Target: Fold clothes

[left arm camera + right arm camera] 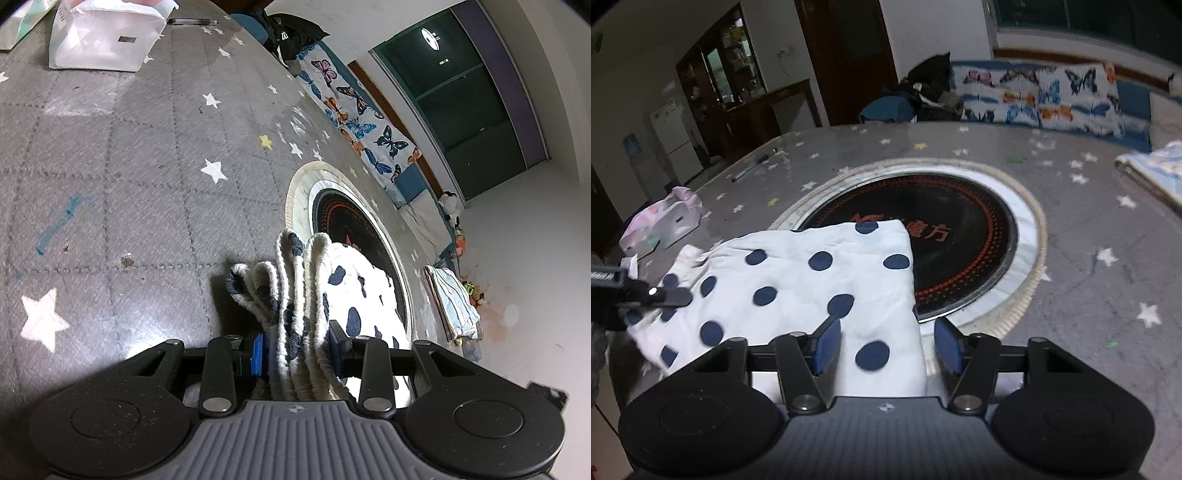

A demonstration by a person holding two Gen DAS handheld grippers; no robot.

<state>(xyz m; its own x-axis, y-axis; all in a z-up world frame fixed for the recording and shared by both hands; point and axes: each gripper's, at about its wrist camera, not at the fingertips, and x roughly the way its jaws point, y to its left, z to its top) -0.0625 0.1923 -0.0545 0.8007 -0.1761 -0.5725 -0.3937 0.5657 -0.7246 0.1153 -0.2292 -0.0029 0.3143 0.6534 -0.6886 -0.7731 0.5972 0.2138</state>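
On the far left I see a tissue pack (661, 225) on the grey star-print table (1089, 280), with a pen (753, 165) lying beyond it. My left gripper (295, 349) is clamped on a bunched stack of ribbed hems of the white garment with navy dots (812, 280), its blue pads (258, 354) pressing the folds from both sides. The garment lies spread flat in front of me, its far right corner over the rim of the round black burner (960, 251) set in the table's middle. My right gripper (884, 345) sits low over the garment's near right edge, jaws apart, the cloth's edge between them and nothing pinched. Far right, a folded pale cloth (1156, 173) rests on the table.
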